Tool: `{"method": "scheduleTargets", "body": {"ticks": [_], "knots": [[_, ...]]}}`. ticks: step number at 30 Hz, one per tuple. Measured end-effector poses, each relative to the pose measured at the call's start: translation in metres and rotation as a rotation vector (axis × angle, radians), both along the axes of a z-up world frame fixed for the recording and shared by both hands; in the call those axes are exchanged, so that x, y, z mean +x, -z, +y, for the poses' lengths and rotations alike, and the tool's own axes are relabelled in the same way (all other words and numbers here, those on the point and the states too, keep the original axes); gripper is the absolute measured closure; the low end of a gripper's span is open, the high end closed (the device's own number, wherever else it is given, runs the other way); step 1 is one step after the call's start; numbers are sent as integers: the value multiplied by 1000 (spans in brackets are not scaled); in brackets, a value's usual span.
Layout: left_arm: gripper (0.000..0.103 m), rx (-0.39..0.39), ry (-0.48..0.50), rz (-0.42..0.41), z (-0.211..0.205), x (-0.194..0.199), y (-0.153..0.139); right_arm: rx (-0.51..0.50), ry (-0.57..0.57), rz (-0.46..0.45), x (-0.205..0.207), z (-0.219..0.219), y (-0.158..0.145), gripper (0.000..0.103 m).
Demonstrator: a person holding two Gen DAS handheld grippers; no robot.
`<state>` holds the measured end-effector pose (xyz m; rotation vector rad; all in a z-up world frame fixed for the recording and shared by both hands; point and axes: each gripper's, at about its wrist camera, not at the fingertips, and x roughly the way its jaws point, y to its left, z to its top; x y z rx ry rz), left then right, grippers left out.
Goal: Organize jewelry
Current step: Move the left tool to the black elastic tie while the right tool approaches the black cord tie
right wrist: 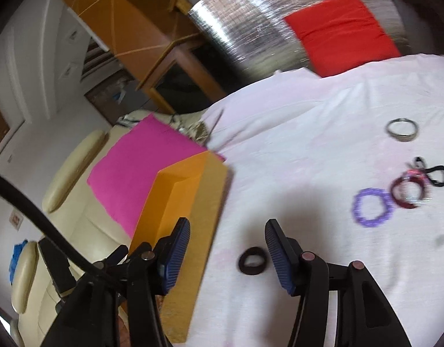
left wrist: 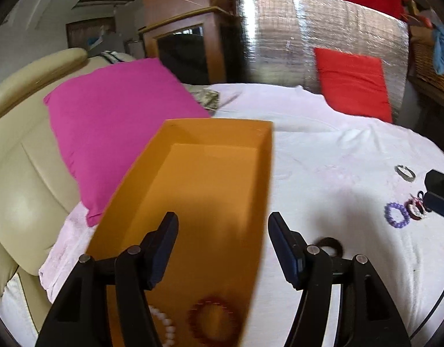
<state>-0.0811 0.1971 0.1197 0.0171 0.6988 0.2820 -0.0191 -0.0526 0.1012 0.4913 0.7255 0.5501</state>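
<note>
Two beaded bracelets [left wrist: 193,324] in cardboard box [left wrist: 193,173]

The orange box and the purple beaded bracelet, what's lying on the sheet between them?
A dark hair tie lies between the orange box and the purple beaded bracelet; otherwise bare white sheet, clearest in the right wrist view.

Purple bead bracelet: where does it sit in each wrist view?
Left wrist view: purple bead bracelet lies far right on the white cloth, left of the red bangle.
Right wrist view: right of centre, again left of the red bangle.
Shared landmark: orange box.
</note>
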Motion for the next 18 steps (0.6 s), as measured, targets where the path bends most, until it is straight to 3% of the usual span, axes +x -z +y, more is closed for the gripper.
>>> {"method": "scheduleTargets", "body": {"ticks": [4,10,14,18], "knots": [[37,54,76,19,-33,10,5,-24,40,-11,1,-25,-1,45],[37,170,57,37,-36,16,15,-38,79,5,4,-54,4,45],[37,129,68,143,-17,24,40,-31,95,4,1,-63,4,45],[37,-1,104,211,-11,23,59,-27,101,-8,-1,-64,1,45]]}}
